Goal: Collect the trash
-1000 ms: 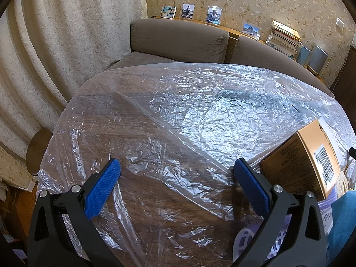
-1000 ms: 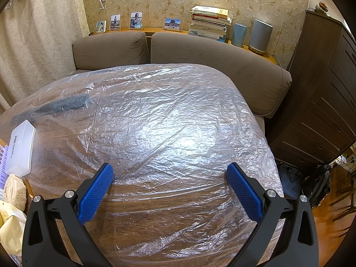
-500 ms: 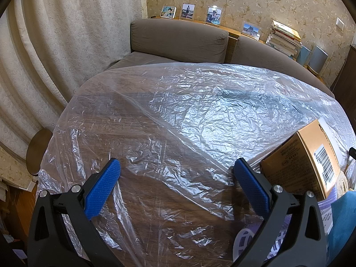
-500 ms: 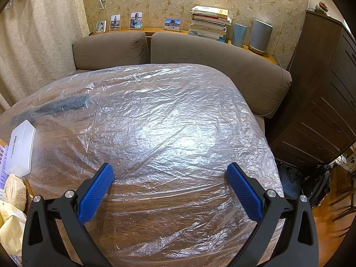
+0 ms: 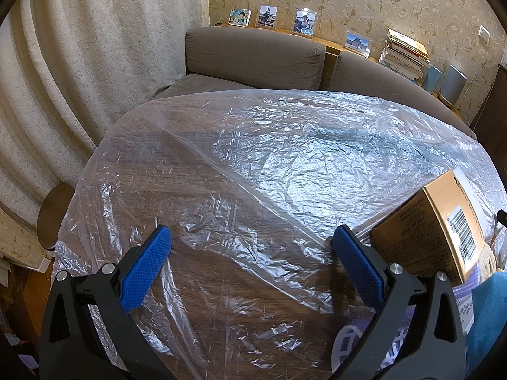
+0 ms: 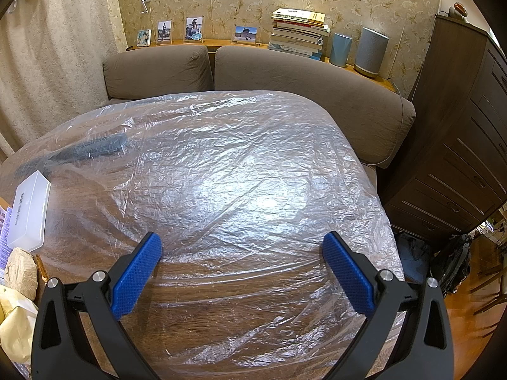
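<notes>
Wood table (image 6: pixel 240 288) under clear plastic sheet (image 6: pixel 240 171), sofa (image 6: pixel 285 72) behind.
Left gripper (image 5: pixel 250 240) and right gripper (image 6: pixel 242 247): both spread, empty; cardboard box (image 5: pixel 427 228) by left's right finger.

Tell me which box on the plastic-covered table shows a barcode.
The brown cardboard box, beside the left gripper's right finger: its label carries a barcode. The flat white plastic box in the right wrist view shows only small print.

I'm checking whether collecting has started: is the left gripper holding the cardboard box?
No, the left gripper stands wide open over the plastic sheet, and the cardboard box sits outside its right-hand finger.
</notes>
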`<state>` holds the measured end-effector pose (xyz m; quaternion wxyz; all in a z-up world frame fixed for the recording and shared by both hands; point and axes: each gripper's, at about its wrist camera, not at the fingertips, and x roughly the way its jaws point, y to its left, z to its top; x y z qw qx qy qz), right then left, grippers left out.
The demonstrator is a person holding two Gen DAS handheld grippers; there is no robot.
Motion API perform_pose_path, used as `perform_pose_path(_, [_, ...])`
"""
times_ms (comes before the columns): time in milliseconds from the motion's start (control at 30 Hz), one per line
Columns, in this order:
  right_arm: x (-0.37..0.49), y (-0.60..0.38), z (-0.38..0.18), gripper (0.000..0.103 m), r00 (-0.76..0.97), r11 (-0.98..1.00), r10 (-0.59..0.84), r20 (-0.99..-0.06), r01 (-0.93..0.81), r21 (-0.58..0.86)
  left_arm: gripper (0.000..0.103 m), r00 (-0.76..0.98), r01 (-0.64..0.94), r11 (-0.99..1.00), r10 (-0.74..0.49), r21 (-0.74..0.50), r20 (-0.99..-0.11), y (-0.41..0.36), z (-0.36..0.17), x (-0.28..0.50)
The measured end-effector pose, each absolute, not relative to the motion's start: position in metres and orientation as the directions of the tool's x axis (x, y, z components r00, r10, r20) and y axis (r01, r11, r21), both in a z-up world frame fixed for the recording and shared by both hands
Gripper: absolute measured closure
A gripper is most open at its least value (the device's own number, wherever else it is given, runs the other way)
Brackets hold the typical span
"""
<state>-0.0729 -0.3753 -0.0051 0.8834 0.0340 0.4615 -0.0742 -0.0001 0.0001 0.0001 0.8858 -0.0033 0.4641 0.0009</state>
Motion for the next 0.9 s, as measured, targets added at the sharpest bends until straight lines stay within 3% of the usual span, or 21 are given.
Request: perform_pose_path(900, [-0.0756, -0.3776, -0.0070, 0.004, 0.564, 0.987, -0.099, -0.820, 0.161, -0.008, 0.001, 0.569, -0.005, 1.000, -0.001, -0.005, -0.822, 0.0000, 0.0002, -0.0001])
